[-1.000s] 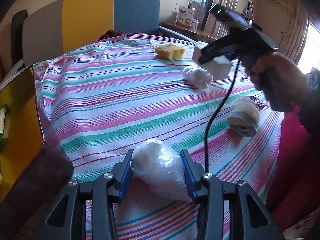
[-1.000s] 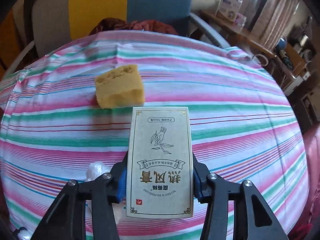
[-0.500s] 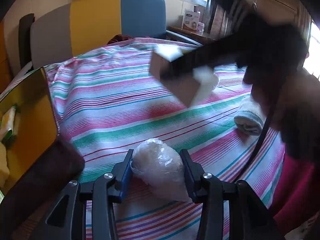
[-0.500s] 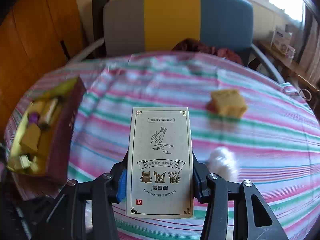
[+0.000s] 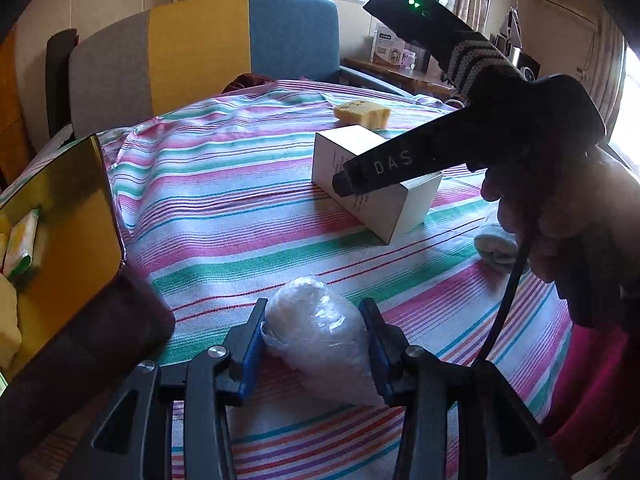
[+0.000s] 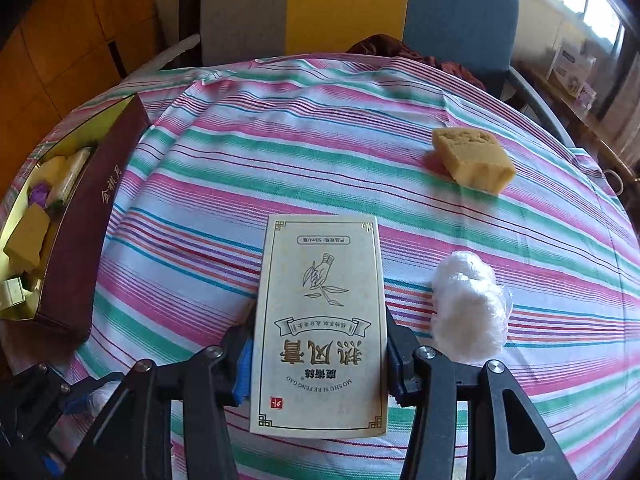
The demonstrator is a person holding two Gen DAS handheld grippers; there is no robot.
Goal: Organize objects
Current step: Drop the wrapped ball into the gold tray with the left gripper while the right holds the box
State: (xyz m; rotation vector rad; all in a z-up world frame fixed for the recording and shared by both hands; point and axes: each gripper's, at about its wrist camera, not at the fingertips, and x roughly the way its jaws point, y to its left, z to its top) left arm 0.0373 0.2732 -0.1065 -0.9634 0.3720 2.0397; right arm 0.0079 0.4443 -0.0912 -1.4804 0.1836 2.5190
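Note:
My left gripper [image 5: 314, 338] is shut on a clear plastic bag of white stuff [image 5: 320, 320], low over the striped tablecloth [image 5: 224, 208]. My right gripper [image 6: 320, 364] is shut on a cream carton [image 6: 320, 312] with printed characters, held above the cloth. The left wrist view shows that carton [image 5: 384, 208] from the side, with a hand behind it. An open maroon box [image 6: 84, 216] with a gold lining sits at the table's left edge, several small items inside. A yellow sponge [image 6: 474, 158] and a second white plastic bag [image 6: 468, 304] lie on the cloth to the right of the carton.
A rolled grey towel [image 5: 494, 246] lies near the table's right edge, partly behind the hand. A grey, yellow and blue chair [image 5: 200, 52] stands behind the table. The box's gold inside [image 5: 64, 216] is close on the left of my left gripper.
My right gripper has carried the carton leftward over the table, from beside the sponge to where the maroon box is in view. My left gripper has stayed put with its bag.

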